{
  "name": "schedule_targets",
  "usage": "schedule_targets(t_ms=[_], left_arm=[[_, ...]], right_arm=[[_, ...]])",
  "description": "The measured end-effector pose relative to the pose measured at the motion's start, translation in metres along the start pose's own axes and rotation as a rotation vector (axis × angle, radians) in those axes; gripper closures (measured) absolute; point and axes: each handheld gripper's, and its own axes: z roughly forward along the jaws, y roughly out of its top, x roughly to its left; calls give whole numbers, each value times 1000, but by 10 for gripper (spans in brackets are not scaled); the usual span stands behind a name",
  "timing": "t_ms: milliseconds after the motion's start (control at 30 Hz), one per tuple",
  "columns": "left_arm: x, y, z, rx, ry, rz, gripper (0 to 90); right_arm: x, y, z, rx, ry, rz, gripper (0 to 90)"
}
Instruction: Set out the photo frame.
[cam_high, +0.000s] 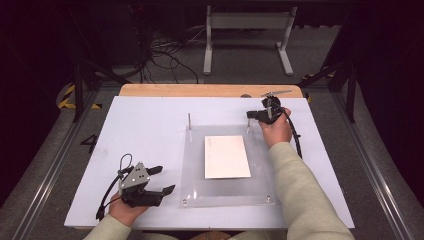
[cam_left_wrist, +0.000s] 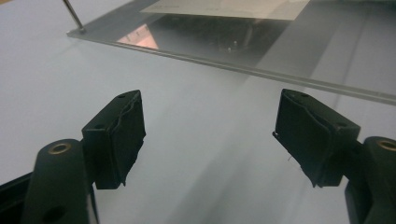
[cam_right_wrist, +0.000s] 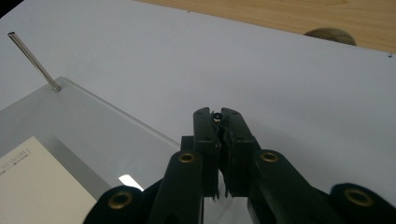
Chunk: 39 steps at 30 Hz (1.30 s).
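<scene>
A clear acrylic plate (cam_high: 192, 165) lies mid-table with a white card (cam_high: 227, 156) on it. Thin upright metal pins stand at its two far corners. My right gripper (cam_high: 248, 115) is shut on the top of the right pin (cam_high: 248, 128); the pin's round end (cam_right_wrist: 217, 116) peeks out between the closed jaws of the right gripper (cam_right_wrist: 218, 122). The left pin (cam_high: 189, 120) stands free, seen again as the far pin (cam_right_wrist: 34, 59). My left gripper (cam_high: 167, 178) rests open and holds nothing, just left of the plate's near corner. Ahead of the left gripper (cam_left_wrist: 210, 126) lies the plate's edge (cam_left_wrist: 224, 65).
A white sheet (cam_high: 145, 130) covers the table, and a wooden strip (cam_high: 200, 90) shows along the far edge. Screws (cam_high: 268, 198) mark the plate's near corners. A metal frame (cam_high: 247, 30) and cables (cam_high: 165, 50) sit on the floor beyond the table.
</scene>
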Motion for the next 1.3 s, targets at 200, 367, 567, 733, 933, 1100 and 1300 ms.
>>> schedule_targets(t_ms=[200,367,567,733,933,1100,1300], left_arm=[[-10,1,10,4,28,107,208],[-15,5,18,-24,32,124,189],[-23,13,26,-83,8,160,190],[-38,21,32,-133,-22,262,213],[-45,23,34,-148,10,339,326],[-40,23,30,-170,48,311,425],[-37,23,28,-179,57,297,448]], right_arm=[[-3,1,1,0,10,24,856],[-4,1,2,4,19,29,856],[-4,3,2,15,14,48,855],[-3,3,2,21,9,57,854],[-3,3,2,22,11,73,849],[-4,1,0,16,29,86,840],[-5,-1,-4,18,42,111,807]])
